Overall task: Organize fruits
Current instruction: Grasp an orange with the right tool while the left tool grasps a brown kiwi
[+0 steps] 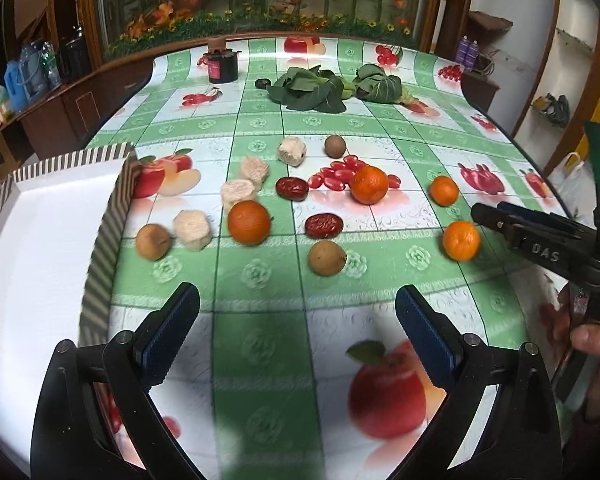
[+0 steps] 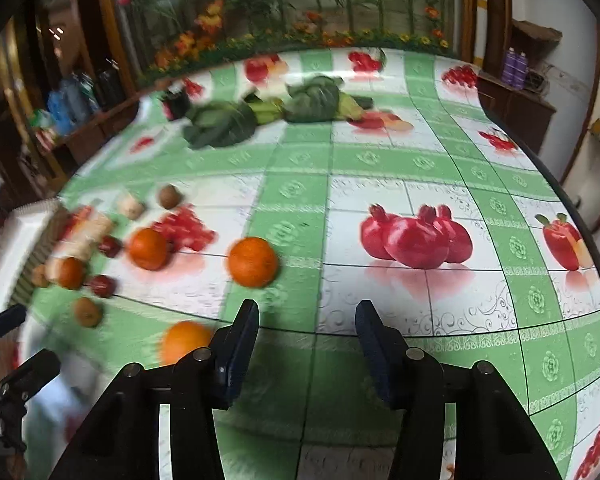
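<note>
Several mandarins lie on the green fruit-print tablecloth (image 1: 260,136); one (image 1: 249,222) lies mid-left and one (image 1: 461,240) at the right. Brown longans (image 1: 327,257), red dates (image 1: 323,225) and pale chunks (image 1: 192,229) lie between them. My left gripper (image 1: 298,308) is open and empty, just short of the nearest longan. My right gripper (image 2: 307,322) is open and empty; a mandarin (image 2: 185,340) sits just left of its left finger and another (image 2: 252,262) lies ahead. It also shows in the left wrist view (image 1: 484,216), beside the right mandarin.
A white box with striped walls (image 1: 112,216) stands at the table's left edge. Leafy greens (image 1: 312,88) and a dark jar (image 1: 222,65) lie at the far side. The right wrist view is motion-blurred at the left.
</note>
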Motion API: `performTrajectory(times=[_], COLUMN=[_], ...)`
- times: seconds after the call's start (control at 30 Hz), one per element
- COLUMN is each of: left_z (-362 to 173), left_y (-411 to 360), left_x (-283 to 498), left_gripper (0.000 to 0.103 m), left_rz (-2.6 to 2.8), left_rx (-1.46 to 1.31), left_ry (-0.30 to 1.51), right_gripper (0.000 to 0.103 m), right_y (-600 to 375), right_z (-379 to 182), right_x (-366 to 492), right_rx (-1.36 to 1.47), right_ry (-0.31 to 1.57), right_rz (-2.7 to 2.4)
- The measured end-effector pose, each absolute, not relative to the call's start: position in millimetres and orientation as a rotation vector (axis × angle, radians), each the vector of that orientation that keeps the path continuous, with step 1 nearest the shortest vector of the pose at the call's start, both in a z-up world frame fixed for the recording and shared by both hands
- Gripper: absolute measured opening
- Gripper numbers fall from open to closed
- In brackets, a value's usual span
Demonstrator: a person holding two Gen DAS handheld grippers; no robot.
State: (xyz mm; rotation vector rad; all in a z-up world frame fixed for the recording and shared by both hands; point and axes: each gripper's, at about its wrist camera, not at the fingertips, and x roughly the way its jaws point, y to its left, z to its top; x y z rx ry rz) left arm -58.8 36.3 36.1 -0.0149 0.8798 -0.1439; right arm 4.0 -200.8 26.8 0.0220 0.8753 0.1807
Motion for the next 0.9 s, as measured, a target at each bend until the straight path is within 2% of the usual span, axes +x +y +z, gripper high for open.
performTrajectory(times=[0.2,0.73,0.8,0.87,0.9], left_z=[33,29,28,26,25], left_y=[43,35,32,30,29], left_x=[-66,-51,-46,-42,-41], left_gripper=[0.100,0.100,0.100,0.100,0.100], left_rz=[-0.153,-0.162,-0.167,-0.171,-0.171], left_rx=[-0.006,-0.017,-0.016,-0.020,-0.021], left_ry=[0.884,0.907,0.916,0.925,0.927], right_gripper=[0.050,0.050,0.047,0.032,0.031], right_y=[-192,-165,-162,-160,-159], right_z=[48,22,19,15,16], right_x=[-23,-16,-11,-8,-9], right_rx=[-0.005,0.008,0.006,-0.001,-0.010], right_ry=[0.779,0.941,0.949,0.961,0.949], right_rz=[0.298,0.450,0.463,0.473,0.468])
